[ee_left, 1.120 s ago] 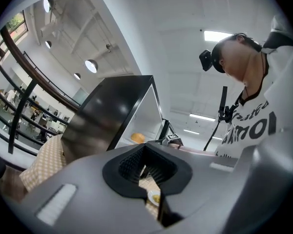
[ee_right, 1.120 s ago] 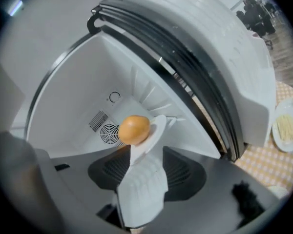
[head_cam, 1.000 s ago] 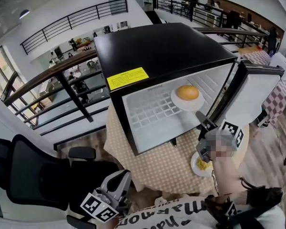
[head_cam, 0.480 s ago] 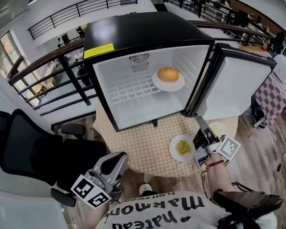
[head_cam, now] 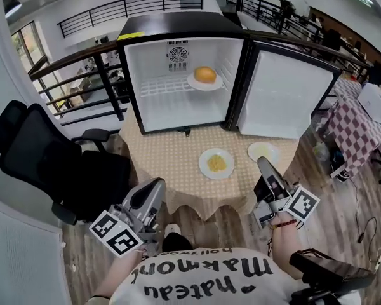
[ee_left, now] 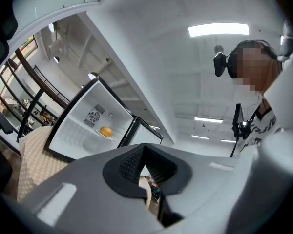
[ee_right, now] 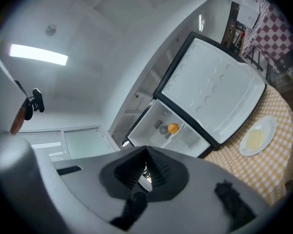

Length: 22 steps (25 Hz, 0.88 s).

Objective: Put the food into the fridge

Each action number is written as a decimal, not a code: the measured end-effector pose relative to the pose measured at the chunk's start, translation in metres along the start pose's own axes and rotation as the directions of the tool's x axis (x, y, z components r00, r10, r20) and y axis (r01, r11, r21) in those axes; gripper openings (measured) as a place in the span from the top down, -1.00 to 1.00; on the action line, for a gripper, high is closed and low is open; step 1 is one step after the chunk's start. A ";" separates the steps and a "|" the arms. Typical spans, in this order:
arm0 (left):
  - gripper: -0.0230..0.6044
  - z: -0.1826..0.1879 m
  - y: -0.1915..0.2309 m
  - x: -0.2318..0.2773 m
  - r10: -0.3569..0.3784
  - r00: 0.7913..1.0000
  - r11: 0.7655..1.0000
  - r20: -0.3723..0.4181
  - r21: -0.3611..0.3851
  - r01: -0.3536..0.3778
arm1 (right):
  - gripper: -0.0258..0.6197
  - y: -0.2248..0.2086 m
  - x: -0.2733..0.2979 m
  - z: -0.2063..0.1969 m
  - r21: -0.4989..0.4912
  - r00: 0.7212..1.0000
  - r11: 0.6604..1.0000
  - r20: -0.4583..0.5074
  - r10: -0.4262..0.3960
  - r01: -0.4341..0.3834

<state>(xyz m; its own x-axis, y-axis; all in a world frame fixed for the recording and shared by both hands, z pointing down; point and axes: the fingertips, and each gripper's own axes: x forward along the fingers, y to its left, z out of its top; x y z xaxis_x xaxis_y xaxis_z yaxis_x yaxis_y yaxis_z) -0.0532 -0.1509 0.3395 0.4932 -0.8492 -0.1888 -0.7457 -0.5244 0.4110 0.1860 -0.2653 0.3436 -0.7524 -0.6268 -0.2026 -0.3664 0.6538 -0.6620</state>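
Observation:
The black mini fridge [head_cam: 178, 27] stands open on the table, its door [head_cam: 286, 94] swung out to the right. Inside, an orange bun on a white plate [head_cam: 205, 75] rests on the wire shelf. On the table in front lie a plate of yellow food [head_cam: 216, 163] and a plate of pale food [head_cam: 263, 152]. My left gripper [head_cam: 156, 186] is shut and empty, below the table's near edge. My right gripper [head_cam: 262, 162] is shut with nothing in it, just beside the pale plate. The bun [ee_right: 173, 127] and the pale plate [ee_right: 256, 138] show in the right gripper view.
The table [head_cam: 171, 164] wears a beige dotted cloth. A black office chair [head_cam: 44, 164] stands at the left, close to the table. A railing [head_cam: 82, 59] runs behind the fridge. A checked table [head_cam: 352, 132] is at the far right.
Both grippers have drawn back from the fridge toward the person, and the view has pulled back with them. The right gripper has left the fridge's mouth. The bun's plate stays on the shelf.

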 end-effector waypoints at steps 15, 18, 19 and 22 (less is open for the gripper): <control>0.91 -0.035 -0.141 -0.074 0.014 0.999 0.991 -0.032 0.133 -0.010 | 0.87 0.078 -0.121 -0.022 -0.254 0.990 0.965 -0.135 0.038 -0.071; 0.91 -0.035 -0.154 -0.082 0.016 0.999 0.989 -0.028 0.147 -0.012 | 0.87 0.085 -0.130 -0.023 -0.252 0.989 0.963 -0.135 0.065 -0.097; 0.91 -0.035 -0.157 -0.085 0.020 0.999 0.989 -0.029 0.149 -0.016 | 0.87 0.087 -0.132 -0.023 -0.243 0.988 0.964 -0.135 0.074 -0.105; 0.91 -0.037 -0.162 -0.090 0.030 0.999 0.988 -0.025 0.151 -0.026 | 0.87 0.091 -0.136 -0.025 -0.233 0.985 0.965 -0.144 0.090 -0.122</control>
<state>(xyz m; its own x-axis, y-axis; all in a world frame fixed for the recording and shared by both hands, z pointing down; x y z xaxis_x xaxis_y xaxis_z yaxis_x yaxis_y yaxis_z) 0.0395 0.0125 0.3230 0.4812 -0.8629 -0.1542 -0.8176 -0.5053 0.2760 0.2417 -0.1101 0.3290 -0.8532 -0.4979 -0.1554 -0.3892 0.8061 -0.4458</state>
